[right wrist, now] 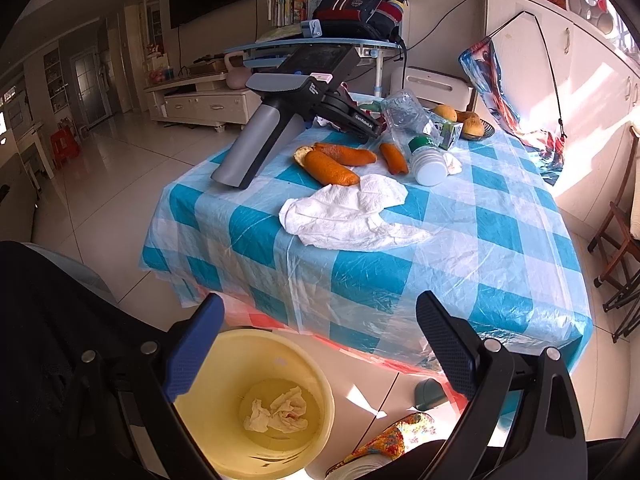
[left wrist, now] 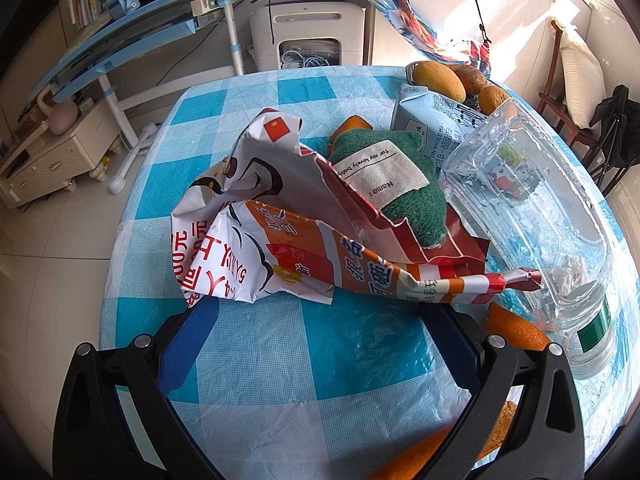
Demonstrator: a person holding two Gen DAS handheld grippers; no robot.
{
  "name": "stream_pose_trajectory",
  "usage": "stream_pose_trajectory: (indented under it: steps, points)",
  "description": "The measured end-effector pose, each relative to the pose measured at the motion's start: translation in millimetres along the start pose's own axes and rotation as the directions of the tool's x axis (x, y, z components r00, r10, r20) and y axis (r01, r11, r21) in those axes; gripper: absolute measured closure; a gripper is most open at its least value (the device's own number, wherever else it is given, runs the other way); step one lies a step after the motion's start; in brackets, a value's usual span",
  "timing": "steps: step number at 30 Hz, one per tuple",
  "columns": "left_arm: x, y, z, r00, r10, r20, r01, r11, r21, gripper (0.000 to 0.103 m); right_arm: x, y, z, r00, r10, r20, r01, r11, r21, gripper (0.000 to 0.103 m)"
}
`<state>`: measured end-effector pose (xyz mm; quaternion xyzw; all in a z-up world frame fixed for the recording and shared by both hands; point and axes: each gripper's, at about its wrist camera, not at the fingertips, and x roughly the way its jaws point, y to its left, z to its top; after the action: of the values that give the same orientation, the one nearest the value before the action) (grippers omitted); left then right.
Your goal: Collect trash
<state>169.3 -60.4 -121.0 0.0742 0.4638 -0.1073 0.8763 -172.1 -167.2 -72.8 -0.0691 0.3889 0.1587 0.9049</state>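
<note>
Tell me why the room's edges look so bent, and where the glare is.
Both views are fisheye, so straight lines bow toward dark round corners. Left wrist: sun glints on the plastic bottle. Right wrist: sun bleaches the cabinet; the yellow bin stays shaded.

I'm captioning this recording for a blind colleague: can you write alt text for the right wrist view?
The open right gripper hangs over a yellow bin on the floor that holds a crumpled tissue. Beyond it, a blue-and-white checked table carries a white paper towel, orange peels, a clear plastic bottle on its side, and the left gripper.
</note>
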Motion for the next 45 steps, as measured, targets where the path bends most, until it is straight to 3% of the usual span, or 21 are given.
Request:
stream_pose_trajectory:
  steps: [45]
  points:
    - [-0.2,0.0,0.5,1.0,0.0,0.0,0.0,1.0,0.0,0.007,-2.2,2.8,-1.2,1.0,0.01,0.01,-0.01,1.0,-0.013,0.01]
